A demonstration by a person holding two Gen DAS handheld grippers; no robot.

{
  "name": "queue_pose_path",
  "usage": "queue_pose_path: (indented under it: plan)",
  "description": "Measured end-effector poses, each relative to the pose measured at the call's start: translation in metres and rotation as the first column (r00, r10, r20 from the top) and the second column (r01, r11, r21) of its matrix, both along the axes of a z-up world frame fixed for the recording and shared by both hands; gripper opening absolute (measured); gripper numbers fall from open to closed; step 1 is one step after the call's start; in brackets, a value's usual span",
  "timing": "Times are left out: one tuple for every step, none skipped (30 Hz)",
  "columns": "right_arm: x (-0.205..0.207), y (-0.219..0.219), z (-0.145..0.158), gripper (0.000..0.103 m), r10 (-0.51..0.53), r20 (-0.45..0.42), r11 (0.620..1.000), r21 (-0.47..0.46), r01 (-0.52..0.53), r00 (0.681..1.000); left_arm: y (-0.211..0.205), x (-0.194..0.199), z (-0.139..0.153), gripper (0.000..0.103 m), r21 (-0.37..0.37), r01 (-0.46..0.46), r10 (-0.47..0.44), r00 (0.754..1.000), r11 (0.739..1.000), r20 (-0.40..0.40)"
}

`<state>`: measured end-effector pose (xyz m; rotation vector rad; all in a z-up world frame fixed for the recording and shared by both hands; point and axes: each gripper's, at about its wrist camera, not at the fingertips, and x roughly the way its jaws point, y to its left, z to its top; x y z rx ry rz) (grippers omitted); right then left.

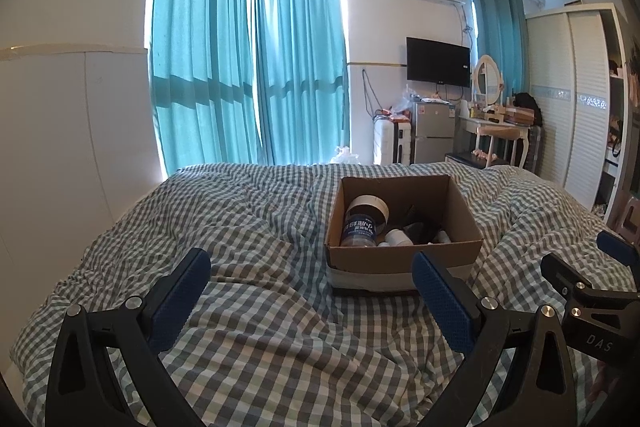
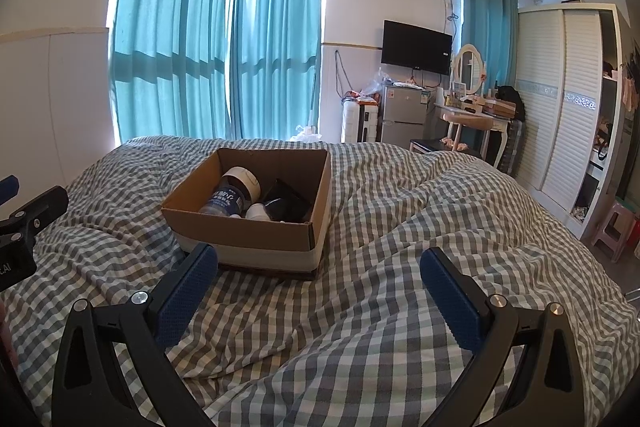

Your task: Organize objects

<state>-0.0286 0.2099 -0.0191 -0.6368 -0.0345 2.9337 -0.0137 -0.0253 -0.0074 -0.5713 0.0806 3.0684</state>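
Observation:
An open cardboard box (image 1: 404, 259) stands on the checked bed cover (image 1: 256, 219); it also shows in the right wrist view (image 2: 256, 235). Inside it lie a clear bottle with a blue label (image 1: 360, 227), a roll of tape (image 1: 370, 205), a black object (image 1: 420, 223) and small white pieces (image 1: 396, 237). My left gripper (image 1: 310, 267) is open and empty, just in front of the box and to its left. My right gripper (image 2: 318, 263) is open and empty, in front of the box and to its right. The right gripper's body shows at the left view's right edge (image 1: 580, 287).
Teal curtains (image 1: 248, 67) hang behind the bed. Beyond the foot stand a small fridge (image 1: 434, 131), a white suitcase (image 1: 392, 143), a wall TV (image 1: 438, 63), a dressing table with mirror (image 1: 496, 123) and a white wardrobe (image 1: 576, 99). A pink stool (image 2: 616, 227) stands at right.

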Motion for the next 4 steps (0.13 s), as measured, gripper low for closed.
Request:
queue_pose_path:
  plan:
    - [-0.0001, -0.0001, 0.0001, 0.102, 0.0, 0.0, 1.0, 0.0, 0.0, 1.0, 0.0008, 0.0003, -0.0003, 0.103, -0.001, 0.002, -0.002, 1.0, 1.0, -0.002]
    - [-0.0001, -0.0001, -0.0001, 0.102, 0.0, 0.0, 1.0, 0.0, 0.0, 1.0, 0.0012, 0.0009, -0.0006, 0.103, -0.004, 0.005, -0.005, 1.0, 1.0, -0.004]
    - [0.0001, -0.0003, 0.0001, 0.102, 0.0, 0.001, 1.0, 0.0, 0.0, 1.0, 0.0018, 0.0017, -0.0009, 0.103, -0.008, 0.007, -0.007, 1.0, 1.0, -0.008]
    - [0.0001, -0.0003, 0.0001, 0.102, 0.0, 0.0, 1.0, 0.0, 0.0, 1.0, 0.0025, 0.0021, -0.001, 0.103, -0.01, 0.007, -0.007, 1.0, 1.0, -0.011]
